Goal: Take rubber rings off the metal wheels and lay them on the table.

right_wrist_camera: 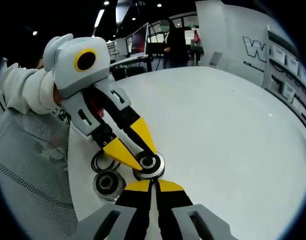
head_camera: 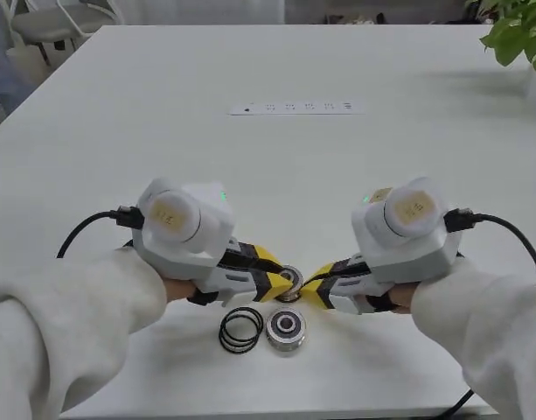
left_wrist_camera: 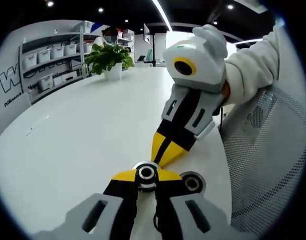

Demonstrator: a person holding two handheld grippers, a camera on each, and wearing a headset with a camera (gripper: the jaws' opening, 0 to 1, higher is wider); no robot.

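Observation:
My left gripper [head_camera: 288, 282] is shut on a small metal wheel [head_camera: 291, 278] and holds it just above the white table [head_camera: 276, 175]. In the left gripper view its yellow tips [left_wrist_camera: 146, 175] clamp the wheel [left_wrist_camera: 146, 173] from both sides. My right gripper [head_camera: 309, 284] meets it from the right, jaws shut, tips [right_wrist_camera: 152, 186] against the wheel's rim [right_wrist_camera: 152, 163]. Whether they pinch a ring I cannot tell. A second wheel [head_camera: 286, 329] lies on the table near me. Loose black rubber rings [head_camera: 240, 330] lie overlapped to its left.
A white socket strip [head_camera: 294, 108] lies mid-table. A green plant [head_camera: 517, 31] stands at the far right corner and chairs [head_camera: 49, 22] at the far left. The table's near edge runs just below the rings. A mesh chair [left_wrist_camera: 262, 165] is behind me.

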